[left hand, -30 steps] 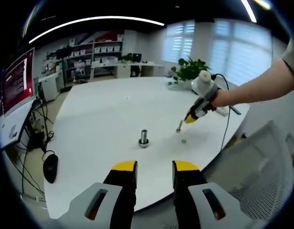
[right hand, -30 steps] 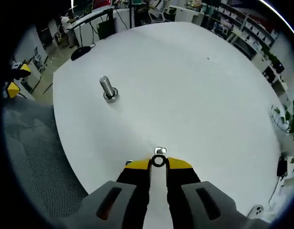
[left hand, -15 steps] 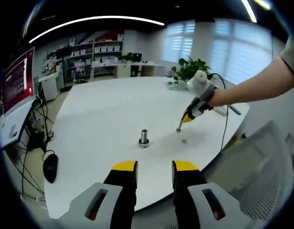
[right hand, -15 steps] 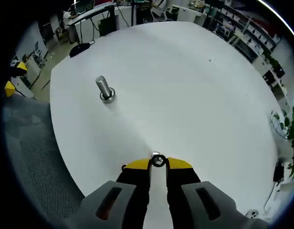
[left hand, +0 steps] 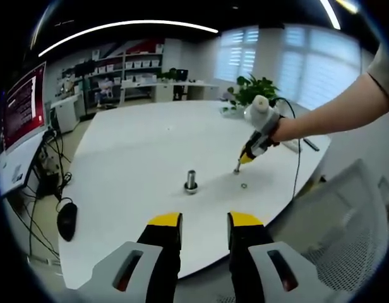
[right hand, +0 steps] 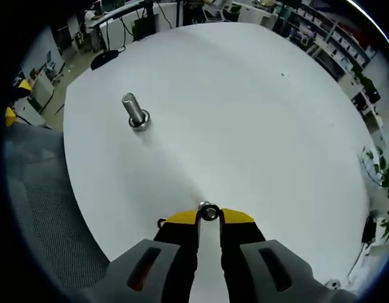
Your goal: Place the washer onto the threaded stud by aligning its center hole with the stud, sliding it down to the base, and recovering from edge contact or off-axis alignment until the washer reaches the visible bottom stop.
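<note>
My right tool (right hand: 209, 218) pinched the washer (right hand: 208, 212) at its tips, above the table (right hand: 257, 126). The upright stud (right hand: 134, 112) stood well ahead, to its left. My left tool (left hand: 205, 221) hung back, parted and empty.

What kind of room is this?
Probably an office or lab: a big white table, shelving along the far wall, a monitor and window blinds.

Washer (right hand: 208, 213) partly hidden betw. fingers (right hand: 182, 218).
</note>
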A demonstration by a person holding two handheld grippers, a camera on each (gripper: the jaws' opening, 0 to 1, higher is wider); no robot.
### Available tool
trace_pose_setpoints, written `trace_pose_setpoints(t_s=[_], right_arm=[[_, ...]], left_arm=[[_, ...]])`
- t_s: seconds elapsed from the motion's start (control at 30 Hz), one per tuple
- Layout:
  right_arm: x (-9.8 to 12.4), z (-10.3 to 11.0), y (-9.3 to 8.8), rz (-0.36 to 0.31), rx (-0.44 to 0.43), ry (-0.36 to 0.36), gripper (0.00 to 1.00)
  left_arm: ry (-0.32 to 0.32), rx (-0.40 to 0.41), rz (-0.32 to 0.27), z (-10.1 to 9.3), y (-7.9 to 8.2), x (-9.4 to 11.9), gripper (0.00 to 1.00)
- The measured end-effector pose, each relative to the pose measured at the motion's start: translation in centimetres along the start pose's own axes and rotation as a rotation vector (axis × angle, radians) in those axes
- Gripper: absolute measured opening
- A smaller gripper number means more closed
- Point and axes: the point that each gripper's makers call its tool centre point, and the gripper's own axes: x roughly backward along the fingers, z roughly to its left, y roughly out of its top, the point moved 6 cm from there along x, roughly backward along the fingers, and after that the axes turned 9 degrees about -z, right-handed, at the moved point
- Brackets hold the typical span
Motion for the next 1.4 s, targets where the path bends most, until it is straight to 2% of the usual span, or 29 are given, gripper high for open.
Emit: trace_pose_setpoints(t_s=[0.37, 0.8, 1.07, 1.4], right_arm=[[-1.9, 0.1, -1.9, 0.045, -0.03, 0.014, 0.14], [-2.9, 0.4, -2.5, 0.054, -0.045, 0.018, 0.15], [-2.9, 0.4, -2.6, 0.04, -0.048, 0.011, 0.17], [-1.7, 0.4, -3.5, 0.026, -0.059, -0.012, 0.2]], left_arm=[[0.002, 0.003, 0.006, 0.0, -0.1, 0.0, 0.26], [0.007, 0.0, 0.014, 0.1, -0.2, 0.0, 0.26], [0.009, -0.001, 0.016, 0.1, -0.2, 0.0, 0.26], [0.007, -0.002, 0.015, 0.1, -0.2, 0.0, 0.26]])
